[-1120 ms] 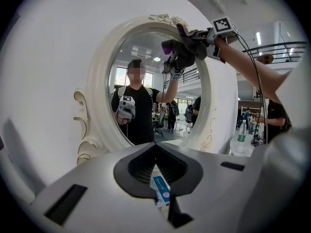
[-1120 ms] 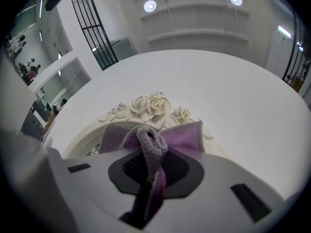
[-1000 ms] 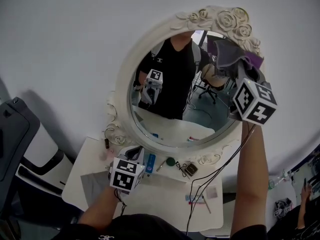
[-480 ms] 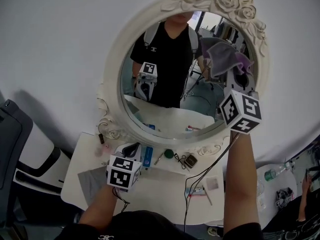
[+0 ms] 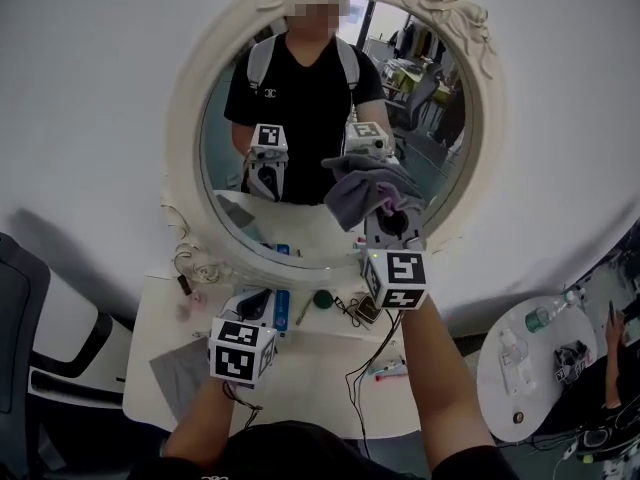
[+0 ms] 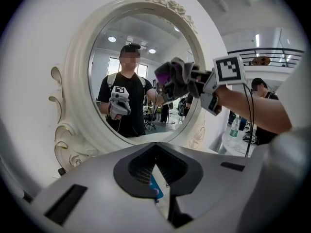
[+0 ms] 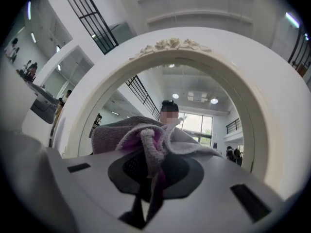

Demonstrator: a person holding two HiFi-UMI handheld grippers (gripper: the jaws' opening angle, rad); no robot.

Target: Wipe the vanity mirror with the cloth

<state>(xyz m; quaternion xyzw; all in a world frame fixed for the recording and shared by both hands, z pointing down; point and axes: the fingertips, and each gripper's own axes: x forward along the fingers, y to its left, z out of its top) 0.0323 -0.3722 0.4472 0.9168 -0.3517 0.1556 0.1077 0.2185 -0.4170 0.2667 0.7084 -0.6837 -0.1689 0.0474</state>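
Note:
The oval vanity mirror (image 5: pixel 300 118) hangs in a white rose-carved frame (image 5: pixel 183 118) on the wall above the table. My right gripper (image 5: pixel 385 216) is shut on a grey and purple cloth (image 5: pixel 355 190), which is bunched against the lower middle of the glass. The cloth (image 7: pixel 146 135) fills the right gripper view ahead of that gripper (image 7: pixel 148 171). Low over the table, my left gripper (image 5: pixel 255 303) stands apart from the mirror. In its own view, the left gripper (image 6: pixel 156 176) looks shut and holds nothing. The cloth (image 6: pixel 177 74) and the right gripper (image 6: pixel 197 79) show up there too.
Below the mirror, a white table (image 5: pixel 300 393) carries a blue packet (image 5: pixel 281 308), a green round lid (image 5: pixel 322 299), cables (image 5: pixel 365 353) and a grey sheet (image 5: pixel 180 368). A round side table (image 5: pixel 510 388) with a bottle (image 5: pixel 545 315) stands right. A dark chair (image 5: pixel 20 298) is left.
My right gripper has carried the cloth down and left across the glass, from the upper right rim to the lower middle. The left gripper has stayed over the table.

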